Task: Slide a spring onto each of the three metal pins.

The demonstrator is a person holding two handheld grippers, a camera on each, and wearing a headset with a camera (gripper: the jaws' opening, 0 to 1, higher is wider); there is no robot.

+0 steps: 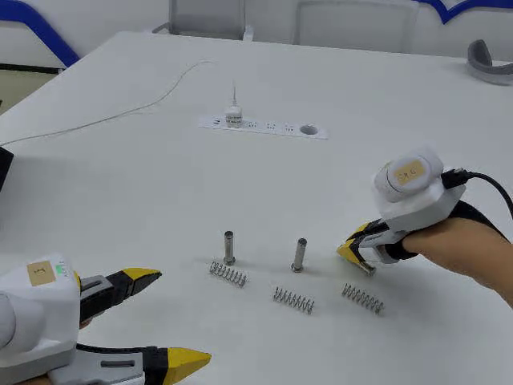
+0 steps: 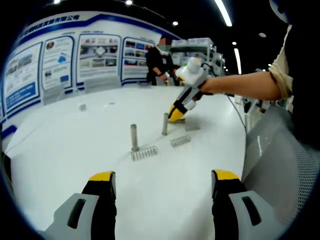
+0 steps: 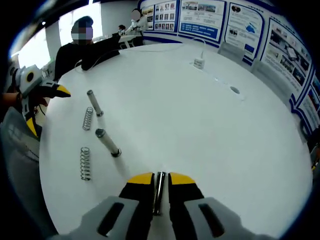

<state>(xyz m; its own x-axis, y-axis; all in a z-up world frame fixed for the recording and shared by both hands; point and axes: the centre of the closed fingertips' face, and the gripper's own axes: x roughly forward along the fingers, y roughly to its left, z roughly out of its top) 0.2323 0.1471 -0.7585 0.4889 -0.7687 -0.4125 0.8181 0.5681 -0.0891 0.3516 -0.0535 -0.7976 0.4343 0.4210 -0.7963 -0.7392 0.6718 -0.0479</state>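
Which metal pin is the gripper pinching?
The pin on the right, clamped in the right gripper. The left pin and middle pin stand alone on the table, untouched.

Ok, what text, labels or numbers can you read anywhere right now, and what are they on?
Sticker on the left tongs: one dark stroke, perhaps "1"; unsure.
Label on the right tongs, shut on a metal pin: handwriting, too blurred to read.
Wall posters: Chinese heading and print, too small to read.
Nothing else legible.
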